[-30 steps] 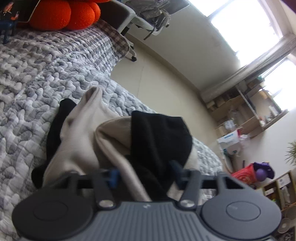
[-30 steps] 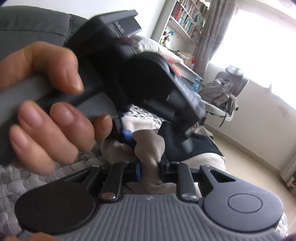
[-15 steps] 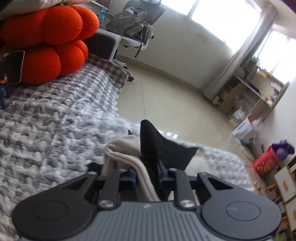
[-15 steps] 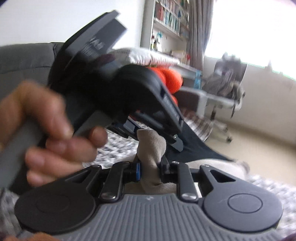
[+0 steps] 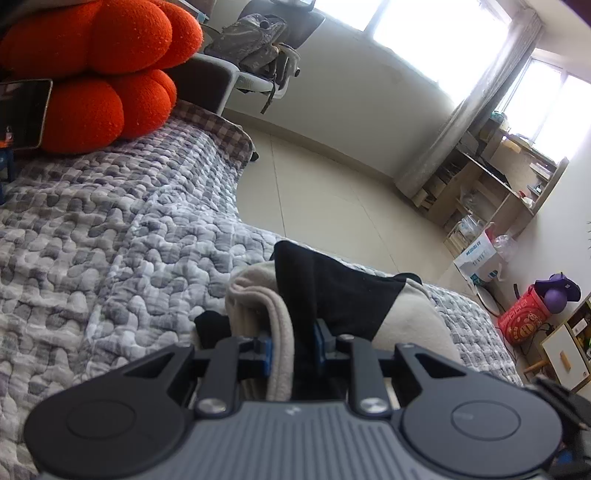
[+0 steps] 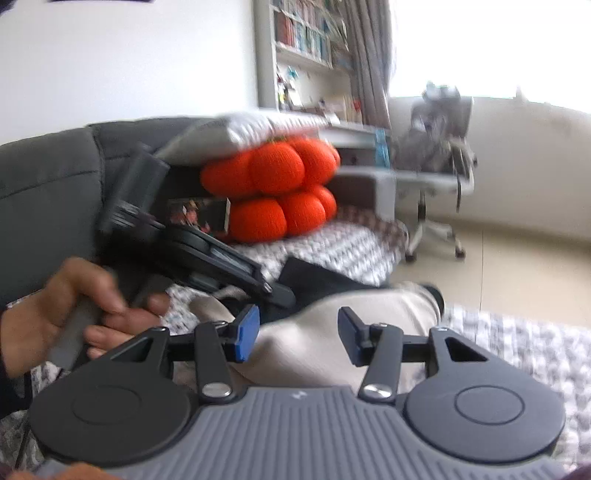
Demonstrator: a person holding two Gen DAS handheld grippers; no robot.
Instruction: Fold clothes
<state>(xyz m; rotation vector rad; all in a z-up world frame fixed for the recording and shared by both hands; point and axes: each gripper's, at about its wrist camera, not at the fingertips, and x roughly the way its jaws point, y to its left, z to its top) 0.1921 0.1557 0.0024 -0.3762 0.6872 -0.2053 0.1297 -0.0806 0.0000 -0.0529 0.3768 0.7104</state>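
Garment (image 5: 332, 299) on quilted grey blanket (image 5: 110, 236)

Daylight from windows (image 5: 436, 33), blown out to white in both views. Left wrist view sharp: quilt (image 5: 110, 229) texture crisp, soft shadows, walls dim against glare. Right wrist view motion-blurred: bookshelf (image 6: 306, 59), orange cushion (image 6: 273, 192), hand (image 6: 55, 314) smeared. Fisheye bends floor edges and window frames; dark corners at frame rim.
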